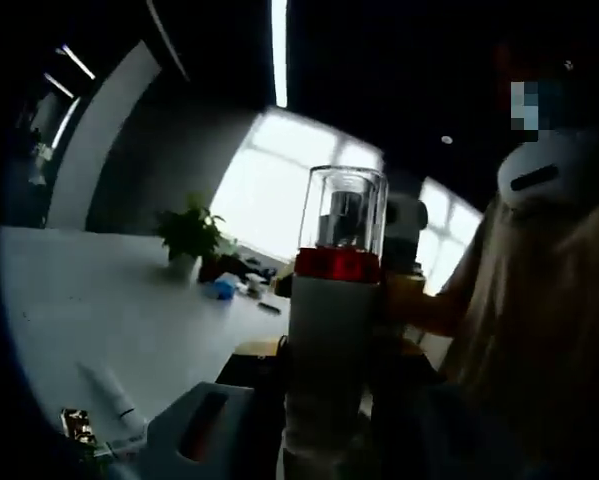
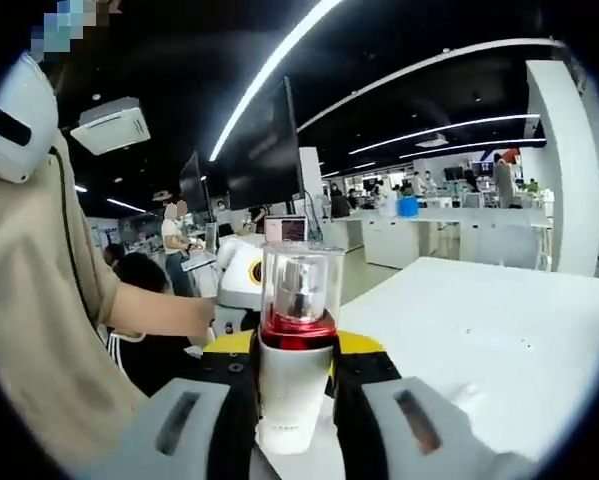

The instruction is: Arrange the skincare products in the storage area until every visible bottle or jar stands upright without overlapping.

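In the left gripper view, a white pump bottle (image 1: 331,330) with a red collar and a clear cap stands upright in front of my camera, raised well above the white surface (image 1: 99,310). My left tongs (image 1: 279,440) show as a grey jaw at the lower left and a dark shape at the lower right; the bottle's lower body sits between them, but it is too dark there for me to tell whether they are pressing on it. A white tube (image 1: 109,392) lies flat on the surface near the lower left edge, and just beside it is a small gold-patterned item (image 1: 77,426). A potted plant (image 1: 189,238) stands further back on the surface, well apart from the bottle. A person's sleeve (image 1: 539,330) fills the right side. In the right gripper view, the same pump bottle (image 2: 295,350) is upright between the grey jaws of my right tongs (image 2: 297,425); whether these jaws touch the bottle I cannot tell. Yellow and black parts of another gripper (image 2: 229,360) flank the bottle at mid-height. The surface (image 2: 479,330) stretches away to the right, below bottle level.
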The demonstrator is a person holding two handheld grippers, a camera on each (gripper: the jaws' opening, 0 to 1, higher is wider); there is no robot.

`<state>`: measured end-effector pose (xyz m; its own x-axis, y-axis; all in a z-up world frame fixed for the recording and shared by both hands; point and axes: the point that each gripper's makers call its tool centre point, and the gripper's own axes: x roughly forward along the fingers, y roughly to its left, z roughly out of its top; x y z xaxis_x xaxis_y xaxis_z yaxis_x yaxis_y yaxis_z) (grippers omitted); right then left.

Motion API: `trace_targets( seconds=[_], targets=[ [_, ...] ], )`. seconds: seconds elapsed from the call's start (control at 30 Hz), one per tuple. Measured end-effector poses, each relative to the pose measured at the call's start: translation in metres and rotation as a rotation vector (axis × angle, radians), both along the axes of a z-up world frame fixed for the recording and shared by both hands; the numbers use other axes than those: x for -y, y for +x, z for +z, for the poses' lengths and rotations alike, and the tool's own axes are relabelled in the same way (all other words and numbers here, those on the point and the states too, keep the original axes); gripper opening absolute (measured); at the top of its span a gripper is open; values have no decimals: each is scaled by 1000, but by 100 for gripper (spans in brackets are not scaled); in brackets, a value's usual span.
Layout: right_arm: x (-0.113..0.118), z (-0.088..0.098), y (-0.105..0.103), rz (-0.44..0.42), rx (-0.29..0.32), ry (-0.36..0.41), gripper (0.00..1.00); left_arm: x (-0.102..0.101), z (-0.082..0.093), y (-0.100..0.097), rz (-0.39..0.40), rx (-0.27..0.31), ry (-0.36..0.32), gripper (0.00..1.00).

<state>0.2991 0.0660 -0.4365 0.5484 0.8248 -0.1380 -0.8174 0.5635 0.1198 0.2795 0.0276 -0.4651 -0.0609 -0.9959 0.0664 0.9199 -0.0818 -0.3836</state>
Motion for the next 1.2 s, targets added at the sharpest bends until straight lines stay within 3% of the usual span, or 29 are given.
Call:
trace_targets(
  seconds=[0.17, 0.3, 0.37, 0.4, 0.53, 0.6, 0.7, 0.77, 0.87, 0.97, 1.2],
  targets=[
    [8, -2, 12, -140, 15, -9, 27, 3, -2, 17, 141, 85, 69, 32],
    [13, -9, 23, -248, 98, -156, 26, 5, -12, 32, 323, 210, 166, 31],
    [15, -13, 28, -306, 127, -191, 26, 7, -17, 38, 425, 225, 201, 30],
    [15, -14, 29, -322, 119, -170, 26, 8, -18, 40, 455, 235, 208, 30],
    [31, -24, 36, -456, -29, 42, 26, 7, -28, 48, 602, 265, 282, 28],
    [37, -28, 36, -493, -31, 38, 26, 8, -32, 48, 645, 286, 314, 27],
    [37, -37, 33, -512, 6, -33, 26, 8, -47, 50, 725, 281, 403, 27],
    [38, -43, 33, -520, -2, -41, 26, 9, -55, 50, 754, 288, 457, 27],
    [41, -48, 33, -534, -9, -40, 26, 11, -61, 51, 753, 268, 467, 27],
    [45, -52, 34, -552, -12, -41, 26, 14, -66, 50, 703, 234, 468, 26],
    [56, -66, 36, -578, -27, -52, 26, 24, -80, 51, 617, 223, 461, 26]
  ],
)
